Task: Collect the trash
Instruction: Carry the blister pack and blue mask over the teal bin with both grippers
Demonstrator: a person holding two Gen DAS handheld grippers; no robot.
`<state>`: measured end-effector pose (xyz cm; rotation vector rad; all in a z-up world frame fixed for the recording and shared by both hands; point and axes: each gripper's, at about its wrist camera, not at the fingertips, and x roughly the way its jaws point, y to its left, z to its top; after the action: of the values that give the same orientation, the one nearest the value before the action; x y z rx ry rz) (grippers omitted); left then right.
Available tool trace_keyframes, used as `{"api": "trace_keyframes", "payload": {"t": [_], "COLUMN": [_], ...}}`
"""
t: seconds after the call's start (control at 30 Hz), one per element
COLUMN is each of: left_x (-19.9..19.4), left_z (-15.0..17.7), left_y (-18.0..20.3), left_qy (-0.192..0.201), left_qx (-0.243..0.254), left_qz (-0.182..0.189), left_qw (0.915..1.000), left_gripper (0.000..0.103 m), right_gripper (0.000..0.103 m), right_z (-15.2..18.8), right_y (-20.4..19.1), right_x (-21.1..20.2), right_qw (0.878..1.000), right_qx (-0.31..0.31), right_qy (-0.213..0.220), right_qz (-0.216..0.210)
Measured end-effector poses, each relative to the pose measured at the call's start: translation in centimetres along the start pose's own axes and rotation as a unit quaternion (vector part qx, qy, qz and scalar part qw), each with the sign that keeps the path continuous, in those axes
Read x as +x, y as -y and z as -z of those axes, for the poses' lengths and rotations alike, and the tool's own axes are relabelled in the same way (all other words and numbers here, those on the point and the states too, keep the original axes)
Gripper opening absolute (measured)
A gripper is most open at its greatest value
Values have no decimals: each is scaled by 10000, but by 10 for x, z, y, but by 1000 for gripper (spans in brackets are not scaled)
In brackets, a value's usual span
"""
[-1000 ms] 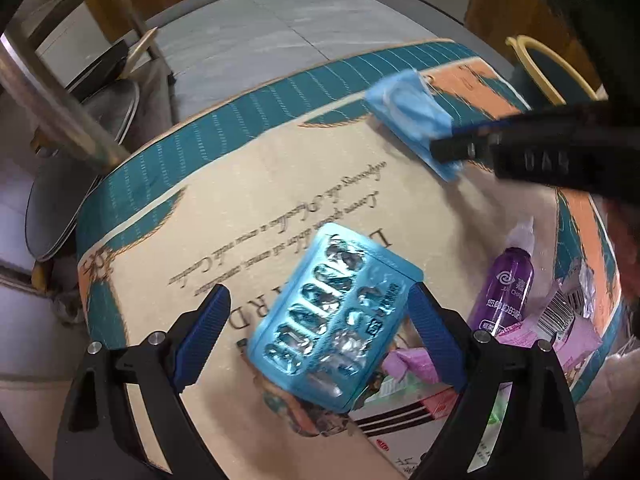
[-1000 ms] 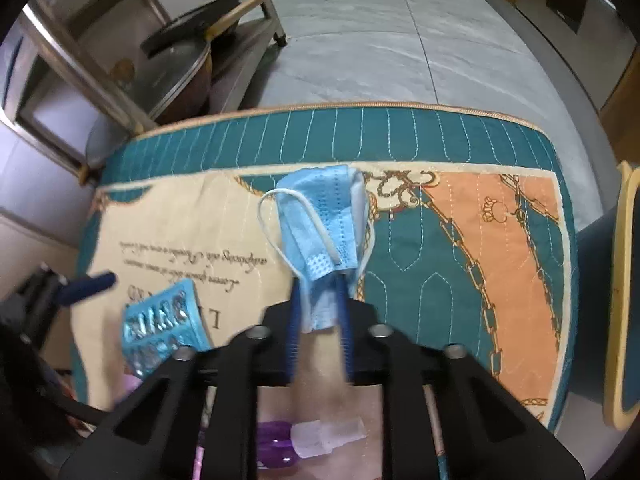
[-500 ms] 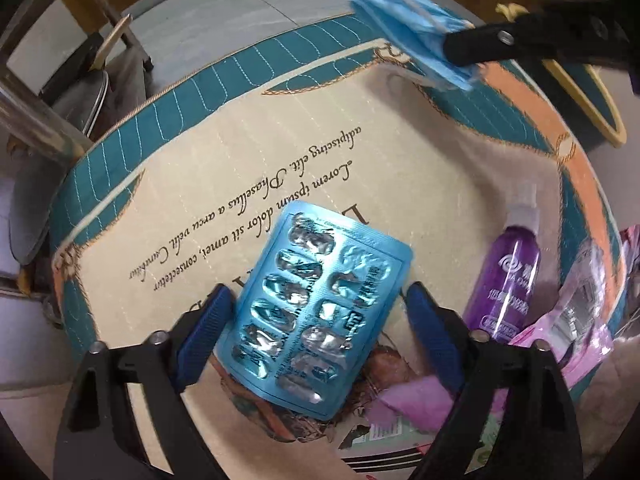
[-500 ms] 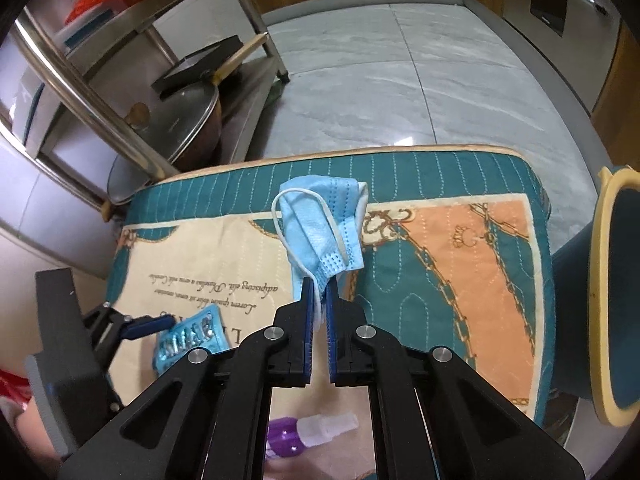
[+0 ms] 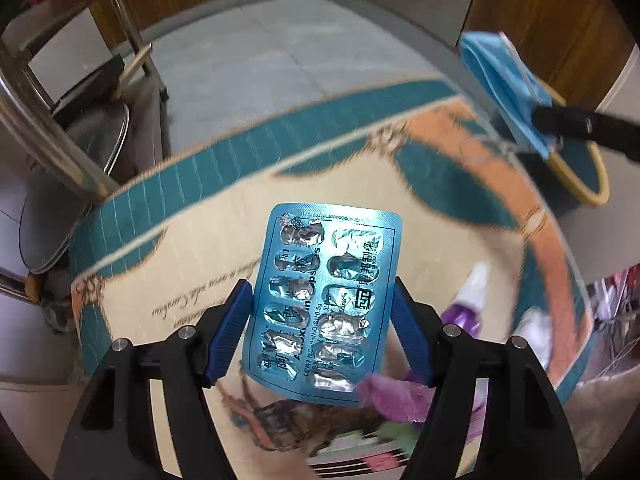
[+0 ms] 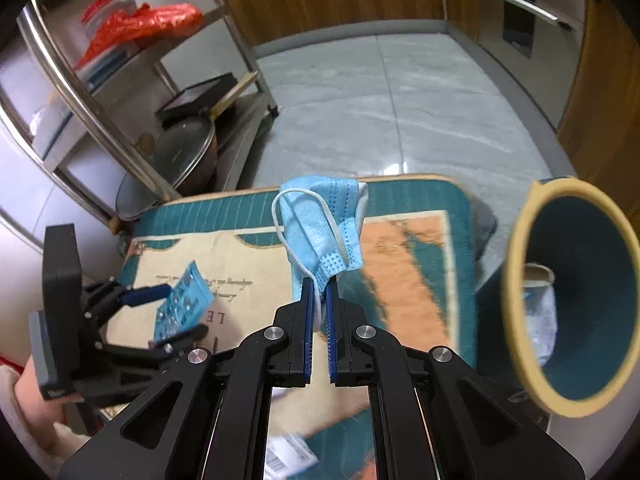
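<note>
The left gripper (image 5: 322, 330), its jaws just closing, clamped a blue foil blister pack (image 5: 323, 308) with emptied pockets above a cream, teal and orange quilted mat (image 5: 208, 216). At upper right, the black right gripper (image 5: 538, 118) pinched a folded blue face mask (image 5: 500, 76) near a yellow-rimmed bin (image 5: 588, 184).

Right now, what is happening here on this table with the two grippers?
A person is collecting trash with a gripper in each hand. The left gripper has just been closing on an empty blue blister pack, which sits between its pads, lifted off the table mat. The right gripper is shut on a blue face mask and holds it in the air, near a teal bin beside the table.
</note>
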<state>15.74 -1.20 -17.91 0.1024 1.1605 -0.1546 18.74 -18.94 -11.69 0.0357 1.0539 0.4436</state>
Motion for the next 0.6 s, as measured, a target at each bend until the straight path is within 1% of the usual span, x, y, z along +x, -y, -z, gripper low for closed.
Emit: {"api": "trace_keyframes", "payload": {"t": [0.1,0.17,0.33,0.47,0.6], "left_x": [-11,-19,-40,-54,-61], "left_z": [-11,-20,-45,-55,-64], "left_y": [12,23,37,50,68], "left_qy": [217,443,995,1276,1429], "left_qx": [5,68,-47,-113,-114], "left_qz": [53,-51,-32,48,228], "left_qw": [9998,9990,9950,9918,9894], "left_gripper": [68,68,68,68,68], "right_gripper": [7,7,7,7,7], "right_z": [5,9,14,18,24], "right_y": [11,20,44,64,82], "right_x": [-17,-27,-53,-70,-82], "right_qw": [9999,9998,9991,9980,9968], "right_qx": [5,9,160,296,426], "right_qy": [105,143,290,411,489], "right_qz": [68,120,264,373,466]}}
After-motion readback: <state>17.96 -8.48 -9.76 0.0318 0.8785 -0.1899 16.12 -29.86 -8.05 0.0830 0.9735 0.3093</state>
